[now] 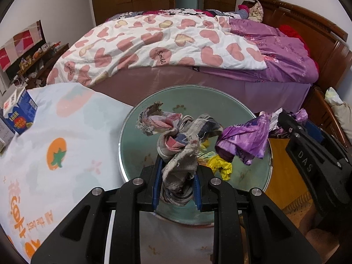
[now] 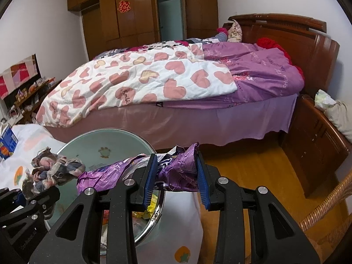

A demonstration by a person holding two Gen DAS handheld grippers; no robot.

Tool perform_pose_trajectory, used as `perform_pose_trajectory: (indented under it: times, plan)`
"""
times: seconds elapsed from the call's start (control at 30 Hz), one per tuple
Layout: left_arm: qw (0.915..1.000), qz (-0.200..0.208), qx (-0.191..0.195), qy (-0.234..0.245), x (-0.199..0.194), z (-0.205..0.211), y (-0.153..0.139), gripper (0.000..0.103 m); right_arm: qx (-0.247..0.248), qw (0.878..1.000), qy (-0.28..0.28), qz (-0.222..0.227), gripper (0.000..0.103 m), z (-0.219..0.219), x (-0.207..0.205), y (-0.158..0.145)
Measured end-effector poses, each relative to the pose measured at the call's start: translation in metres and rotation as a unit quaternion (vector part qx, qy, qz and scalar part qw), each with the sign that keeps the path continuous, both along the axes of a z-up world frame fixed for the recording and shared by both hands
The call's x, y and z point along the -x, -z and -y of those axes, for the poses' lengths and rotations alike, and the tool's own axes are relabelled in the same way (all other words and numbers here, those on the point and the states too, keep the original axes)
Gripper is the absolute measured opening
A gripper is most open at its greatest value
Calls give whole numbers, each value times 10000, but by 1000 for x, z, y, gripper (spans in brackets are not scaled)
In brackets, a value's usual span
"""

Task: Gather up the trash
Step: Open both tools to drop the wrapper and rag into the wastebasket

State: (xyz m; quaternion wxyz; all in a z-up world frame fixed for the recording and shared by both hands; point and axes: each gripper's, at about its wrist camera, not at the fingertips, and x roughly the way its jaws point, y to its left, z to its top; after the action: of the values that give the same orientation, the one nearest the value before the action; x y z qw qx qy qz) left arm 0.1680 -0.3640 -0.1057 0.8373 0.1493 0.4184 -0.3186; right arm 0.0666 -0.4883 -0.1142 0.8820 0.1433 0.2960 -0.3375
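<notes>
My left gripper [image 1: 177,172] is shut on a frayed checked rag [image 1: 176,140] and holds it over the mouth of a round pale-green trash bin [image 1: 132,145]. My right gripper [image 2: 177,171] is shut on a crumpled purple foil wrapper [image 2: 176,171] at the bin's right rim [image 2: 161,200]. The wrapper [image 1: 244,140] and the right gripper also show at the right in the left wrist view. The rag [image 2: 52,171] shows at the left in the right wrist view. Yellow crumpled trash [image 1: 220,165] lies inside the bin.
The bin stands by a table with a fruit-print cloth [image 1: 55,143] bearing a blue carton [image 1: 19,112]. A bed [image 2: 176,101] with heart quilt lies behind. A wooden nightstand [image 2: 314,145] and a wicker chair [image 2: 327,215] stand right, on the wood floor [image 2: 253,176].
</notes>
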Motion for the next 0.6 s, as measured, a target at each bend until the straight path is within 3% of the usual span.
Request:
perform_pose_trajectory:
  times: [0.4,0.53,0.6]
  plan:
    - [9998,-180,10,-55,-16,17,8,25,-107,9994,-253,-206,36,5,-23,12]
    - [9996,-252,25,-84,-20,15,10,27,-214,9989,-376,-192,37,8,-28,14]
    - [9997,-238,26,-95,-21,14,9,33,-314,9984,-447,-131,41,7,-29,14]
